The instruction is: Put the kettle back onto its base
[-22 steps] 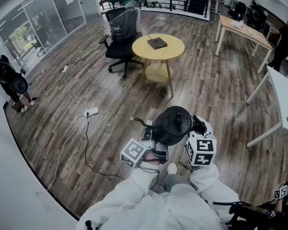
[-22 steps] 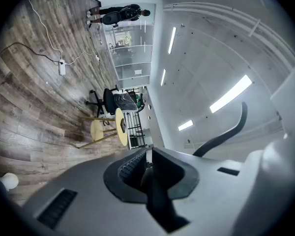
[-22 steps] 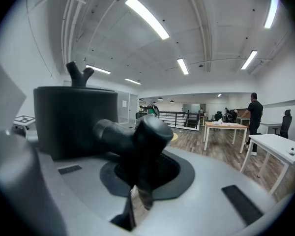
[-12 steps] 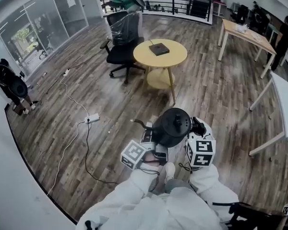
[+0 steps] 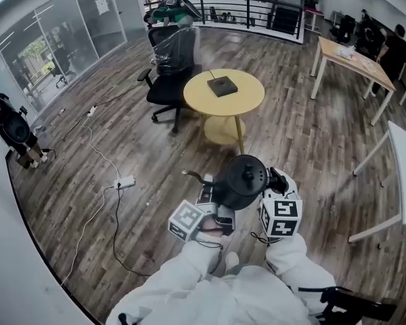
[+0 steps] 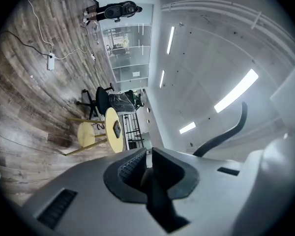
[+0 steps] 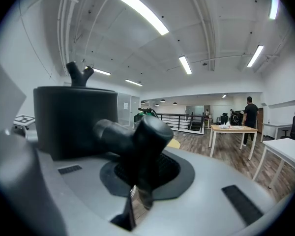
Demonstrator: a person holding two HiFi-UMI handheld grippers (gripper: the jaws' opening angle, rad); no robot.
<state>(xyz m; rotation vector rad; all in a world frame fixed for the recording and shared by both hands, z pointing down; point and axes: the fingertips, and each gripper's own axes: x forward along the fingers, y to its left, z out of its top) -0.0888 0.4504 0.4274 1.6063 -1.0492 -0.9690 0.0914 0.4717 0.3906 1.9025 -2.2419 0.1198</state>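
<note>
Short of the worktop (image 5: 249, 101): carries kettle (image 5: 242, 180) pinched in right tool (image 5: 276, 181), left tool (image 6: 148, 157) pressed together; must reach base (image 5: 222, 85), lower squarely.

The head camera looks steeply down from above the person. It is near the kettle (image 5: 242, 179) at lower centre and takes in the floor out to the round table (image 5: 223, 92) at upper centre. The camera on the left gripper (image 6: 146, 168) sits close behind its jaws, rolled sideways: floor at the left of the frame, ceiling at the right, the same table left of centre. The camera on the right gripper (image 7: 137, 166) looks about level, with the kettle close at its left. The wooden desk (image 7: 233, 128) at its right also appears at the head view's upper right.
</note>
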